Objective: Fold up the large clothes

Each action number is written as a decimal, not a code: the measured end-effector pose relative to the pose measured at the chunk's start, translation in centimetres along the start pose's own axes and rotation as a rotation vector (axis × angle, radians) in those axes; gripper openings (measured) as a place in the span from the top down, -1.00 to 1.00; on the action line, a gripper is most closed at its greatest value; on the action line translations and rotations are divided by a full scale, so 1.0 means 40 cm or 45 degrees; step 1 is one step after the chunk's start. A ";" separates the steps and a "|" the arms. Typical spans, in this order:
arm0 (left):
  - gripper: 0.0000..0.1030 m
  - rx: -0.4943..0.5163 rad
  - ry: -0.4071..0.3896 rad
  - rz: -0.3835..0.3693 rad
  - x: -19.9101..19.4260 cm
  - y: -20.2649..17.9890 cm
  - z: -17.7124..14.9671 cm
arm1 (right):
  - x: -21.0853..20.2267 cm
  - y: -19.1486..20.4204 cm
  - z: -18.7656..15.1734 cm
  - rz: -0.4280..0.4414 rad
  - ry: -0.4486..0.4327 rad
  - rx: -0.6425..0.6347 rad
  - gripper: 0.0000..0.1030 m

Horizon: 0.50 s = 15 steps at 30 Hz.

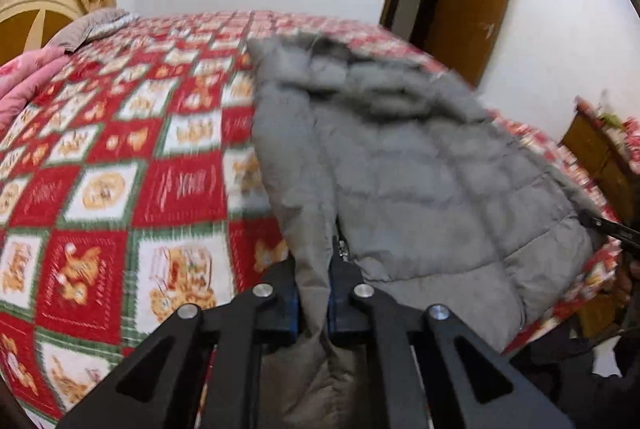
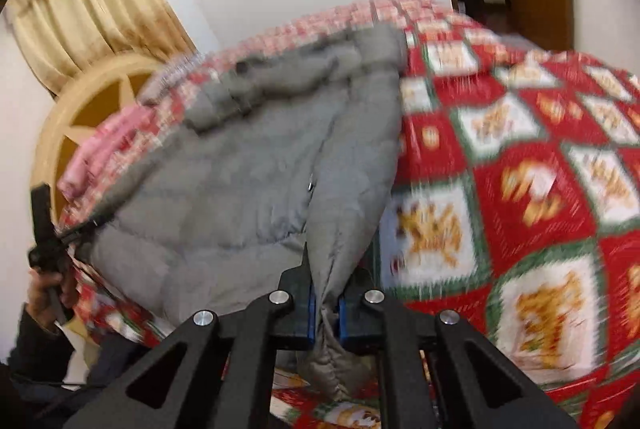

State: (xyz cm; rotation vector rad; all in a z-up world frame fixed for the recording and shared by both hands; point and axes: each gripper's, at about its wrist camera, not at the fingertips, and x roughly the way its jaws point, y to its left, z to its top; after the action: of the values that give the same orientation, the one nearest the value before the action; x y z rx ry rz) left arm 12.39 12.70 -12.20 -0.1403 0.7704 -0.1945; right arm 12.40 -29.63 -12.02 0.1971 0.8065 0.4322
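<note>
- Grey puffer jacket (image 1: 400, 165) lies on the bed, over the red-and-white checked quilt (image 1: 120, 157), collar end far, hem near me.
- My left tongs (image 1: 312, 293) are pinching a near hem corner; fabric bunches between the blue pads.
- My right tongs (image 2: 326, 303) likewise clamp a narrow grey strip at the near edge, which I take for the other hem corner or a sleeve end.
- Progress, as I judge it: early. Jacket is spread roughly flat, no fold visible in the body. One panel seems lapped along the zipper (image 1: 342, 249) line. Sleeves and the lengthwise folds are left.
- Hard to read: both views are motion-blurred; sleeves not clearly separable from the body.
- The far collar is a dark smear; cannot tell whether there is a hood.
- Pink bedding (image 2: 100, 149) sits far-left by the headboard (image 2: 80, 101).
</note>
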 end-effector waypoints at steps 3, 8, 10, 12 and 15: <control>0.83 0.002 -0.074 -0.070 -0.089 -0.008 0.028 | -0.085 0.018 0.033 0.042 -0.098 -0.015 0.89; 0.83 -0.025 -0.188 -0.163 -0.222 -0.004 0.062 | -0.214 0.057 0.056 0.093 -0.222 -0.055 0.89; 0.83 -0.024 -0.248 -0.163 -0.259 -0.004 0.081 | -0.256 0.067 0.068 0.115 -0.273 -0.062 0.89; 0.81 -0.027 -0.276 -0.173 -0.255 0.004 0.117 | -0.276 0.062 0.093 0.125 -0.323 -0.046 0.89; 0.80 0.018 -0.283 -0.086 -0.171 0.005 0.179 | -0.245 0.042 0.157 0.116 -0.366 -0.016 0.89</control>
State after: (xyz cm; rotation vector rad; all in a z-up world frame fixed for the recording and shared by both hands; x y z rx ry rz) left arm 12.67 14.84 -2.54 -0.1720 0.5430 -0.2442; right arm 10.51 -32.55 -0.77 0.2779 0.5135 0.4822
